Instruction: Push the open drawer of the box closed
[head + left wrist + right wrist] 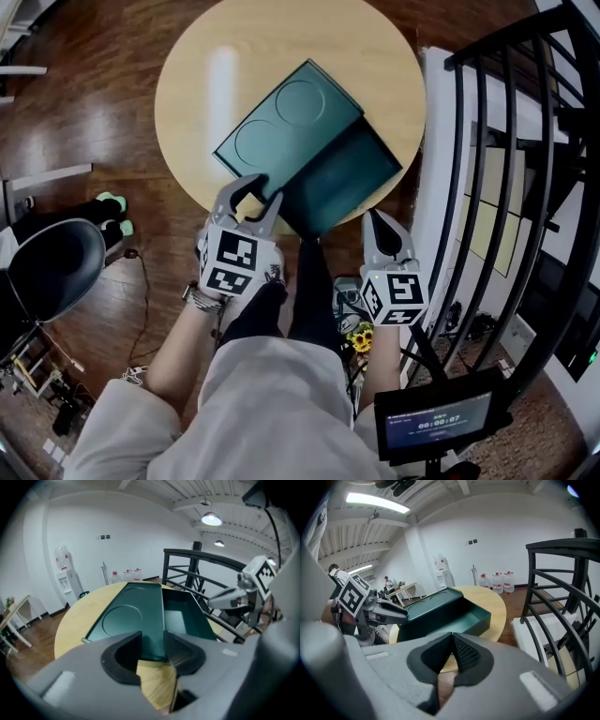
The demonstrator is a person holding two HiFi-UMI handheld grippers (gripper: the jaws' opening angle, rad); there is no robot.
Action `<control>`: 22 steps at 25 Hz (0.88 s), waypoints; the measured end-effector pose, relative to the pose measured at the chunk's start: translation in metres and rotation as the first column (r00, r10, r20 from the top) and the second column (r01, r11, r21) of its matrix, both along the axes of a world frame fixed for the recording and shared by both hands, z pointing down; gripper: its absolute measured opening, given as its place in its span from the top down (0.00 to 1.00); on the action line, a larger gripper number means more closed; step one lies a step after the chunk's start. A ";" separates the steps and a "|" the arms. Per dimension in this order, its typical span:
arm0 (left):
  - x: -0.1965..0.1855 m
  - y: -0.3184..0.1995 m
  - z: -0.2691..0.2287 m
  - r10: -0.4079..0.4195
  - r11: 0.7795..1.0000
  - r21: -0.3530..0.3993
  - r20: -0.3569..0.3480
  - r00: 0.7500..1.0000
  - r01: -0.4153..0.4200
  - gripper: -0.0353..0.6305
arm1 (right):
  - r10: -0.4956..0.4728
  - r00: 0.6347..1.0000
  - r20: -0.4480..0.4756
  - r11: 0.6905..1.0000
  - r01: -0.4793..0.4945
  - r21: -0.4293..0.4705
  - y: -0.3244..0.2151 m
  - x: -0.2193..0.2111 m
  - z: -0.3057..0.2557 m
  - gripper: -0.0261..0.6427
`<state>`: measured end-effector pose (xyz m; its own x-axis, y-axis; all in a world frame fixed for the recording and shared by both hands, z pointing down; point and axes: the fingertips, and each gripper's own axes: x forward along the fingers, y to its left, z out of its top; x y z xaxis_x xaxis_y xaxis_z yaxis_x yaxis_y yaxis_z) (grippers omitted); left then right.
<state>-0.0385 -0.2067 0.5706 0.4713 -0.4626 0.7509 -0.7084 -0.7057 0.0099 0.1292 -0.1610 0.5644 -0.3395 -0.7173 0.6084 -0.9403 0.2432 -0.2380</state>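
Box (281,117) with its drawer (342,178) pulled open sits on the round table (192,56). Left gripper (253,199) hangs at the box's near edge, jaws spread, gripping nothing. Right gripper (377,220), jaws together, hangs beside the drawer's corner.

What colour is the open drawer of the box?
The drawer is dark green, like the box; the head view shows it best.
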 end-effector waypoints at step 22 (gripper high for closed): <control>0.000 -0.001 -0.003 -0.012 1.000 -0.009 -0.013 1.000 0.012 0.71 | -0.162 0.986 0.030 0.977 0.165 -0.137 0.032 -0.049 0.064 0.95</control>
